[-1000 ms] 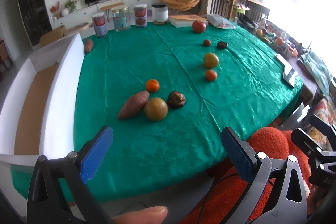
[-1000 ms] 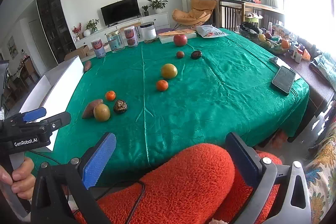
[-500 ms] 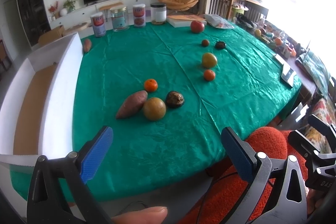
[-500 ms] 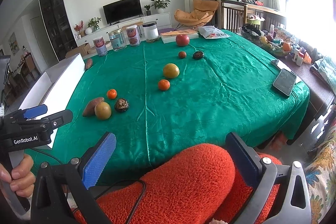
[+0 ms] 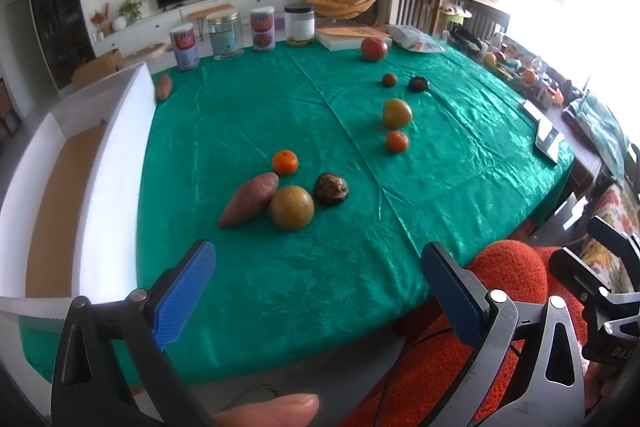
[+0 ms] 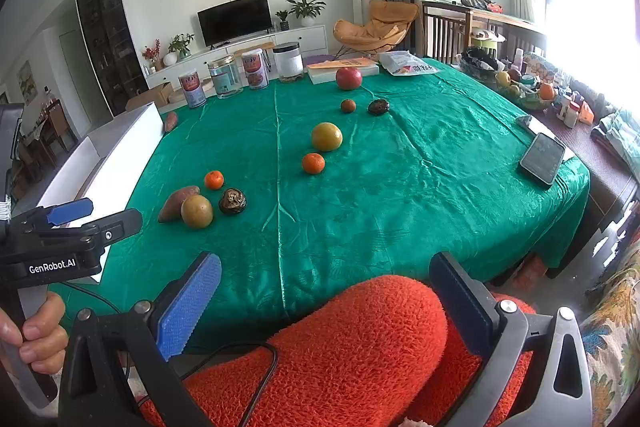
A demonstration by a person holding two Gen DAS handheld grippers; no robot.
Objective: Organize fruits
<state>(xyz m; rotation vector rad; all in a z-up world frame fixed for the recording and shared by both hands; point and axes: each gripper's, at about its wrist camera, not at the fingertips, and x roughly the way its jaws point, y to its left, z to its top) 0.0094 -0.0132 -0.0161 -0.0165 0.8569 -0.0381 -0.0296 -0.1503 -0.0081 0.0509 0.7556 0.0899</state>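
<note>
On the green tablecloth (image 5: pixel 248 279) lies a near cluster: a sweet potato (image 5: pixel 249 199), a yellow-brown round fruit (image 5: pixel 291 207), a small orange (image 5: pixel 285 162) and a dark wrinkled fruit (image 5: pixel 331 188). Farther right sit an orange (image 5: pixel 397 141), a yellow fruit (image 5: pixel 397 113), a small brown fruit (image 5: pixel 389 79), a dark fruit (image 5: pixel 418 83) and a red apple (image 5: pixel 374 49). Another sweet potato (image 5: pixel 164 87) lies by the white box (image 5: pixel 116 163). My left gripper (image 5: pixel 316 291) is open at the table's front edge, holding nothing. My right gripper (image 6: pixel 324 301) is open over an orange fuzzy sleeve (image 6: pixel 360 339).
Several tins and jars (image 5: pixel 224 35) and a book (image 5: pixel 352 37) line the far edge. A phone (image 6: pixel 542 157) lies at the right edge. The white box with a brown floor runs along the table's left side. A hand (image 6: pixel 36 331) holds the left gripper's handle.
Both grippers have shifted only slightly; the fruits sit a little lower in the left view. No fruit has moved and both stay open.
</note>
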